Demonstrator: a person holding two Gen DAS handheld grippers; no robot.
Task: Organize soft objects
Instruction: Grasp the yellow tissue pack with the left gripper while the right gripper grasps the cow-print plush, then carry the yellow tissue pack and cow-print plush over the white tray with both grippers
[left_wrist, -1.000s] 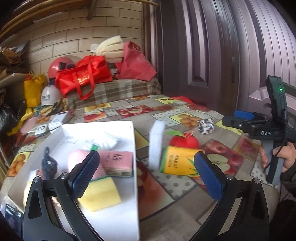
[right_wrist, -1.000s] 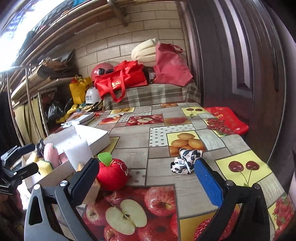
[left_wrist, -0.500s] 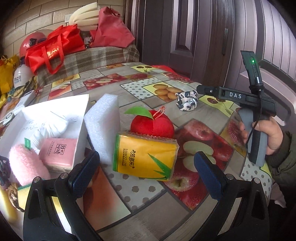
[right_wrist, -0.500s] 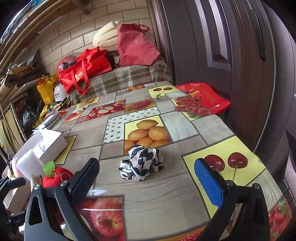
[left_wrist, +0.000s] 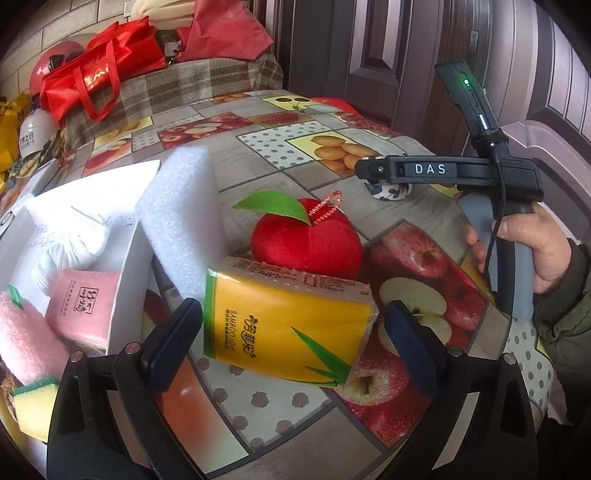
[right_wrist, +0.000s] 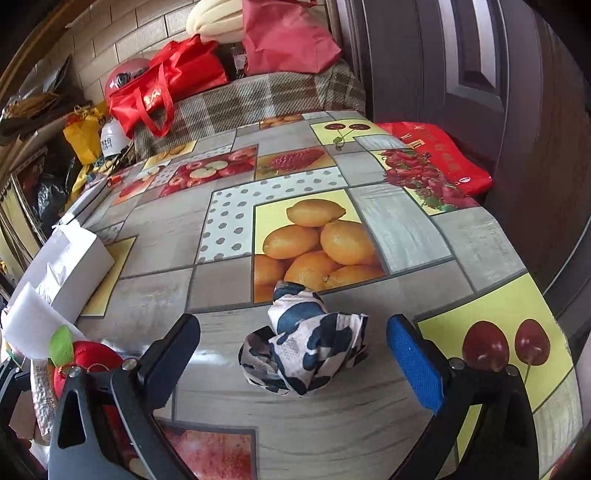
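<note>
Taking the white box (left_wrist: 125, 295) as the landmark and going left to right: inside it lie a pink plush (left_wrist: 26, 332), a pink tissue pack (left_wrist: 83, 306) and a white cloth (left_wrist: 70, 236). Leaning on its right wall stands a white foam block (left_wrist: 177, 210). Just right of that, on the fruit-print surface (right_wrist: 229, 273), a yellow tissue pack (left_wrist: 291, 325) lies tilted against a red plush apple (left_wrist: 306, 240).

The left gripper (left_wrist: 293, 328) has the yellow pack between its jaws; they stand apart and are closing, pads not yet on it. That pack looks light and squashy with a slick wrapper, so I would take it across the short sides, near the middle.

Farthest right of the box, well clear of the apple, sits a black-and-white cloth bundle (right_wrist: 306, 354). The right gripper (right_wrist: 293, 354) brackets it, jaws apart and closing, no contact yet. The bundle looks limp and weightless; a pinch through its bunched centre should hold.
</note>
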